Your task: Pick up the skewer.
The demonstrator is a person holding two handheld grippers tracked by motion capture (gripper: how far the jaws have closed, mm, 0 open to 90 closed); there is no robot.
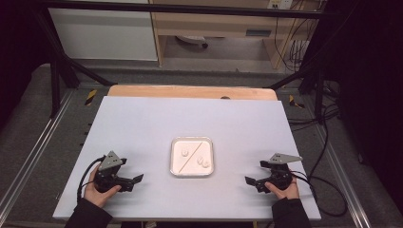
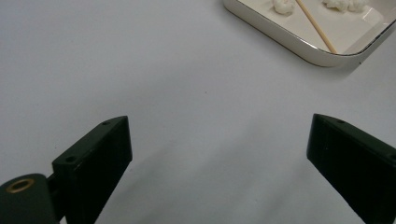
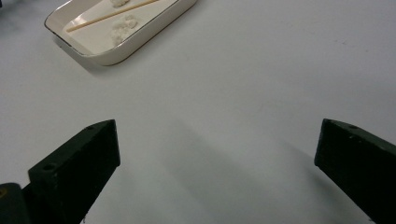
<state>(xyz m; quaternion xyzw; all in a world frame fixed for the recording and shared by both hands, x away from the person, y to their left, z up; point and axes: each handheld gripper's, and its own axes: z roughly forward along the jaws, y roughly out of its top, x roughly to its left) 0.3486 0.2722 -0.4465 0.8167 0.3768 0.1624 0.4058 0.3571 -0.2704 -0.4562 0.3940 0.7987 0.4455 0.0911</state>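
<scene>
White square tray at table centre, holding three pale lumps and one wooden skewer laid diagonally, all untouched. Left gripper and right gripper rest well apart on either side, jaws spread wide, empty. Work apparently not yet begun.

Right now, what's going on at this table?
A person holds a gripper in each hand, low on the white table, and neither touches anything. The left gripper and right gripper both sit open and empty, fingers pointed inward toward the small white tray between them. In the tray lie a thin wooden stick set diagonally and a few white clumps, untouched.
</scene>
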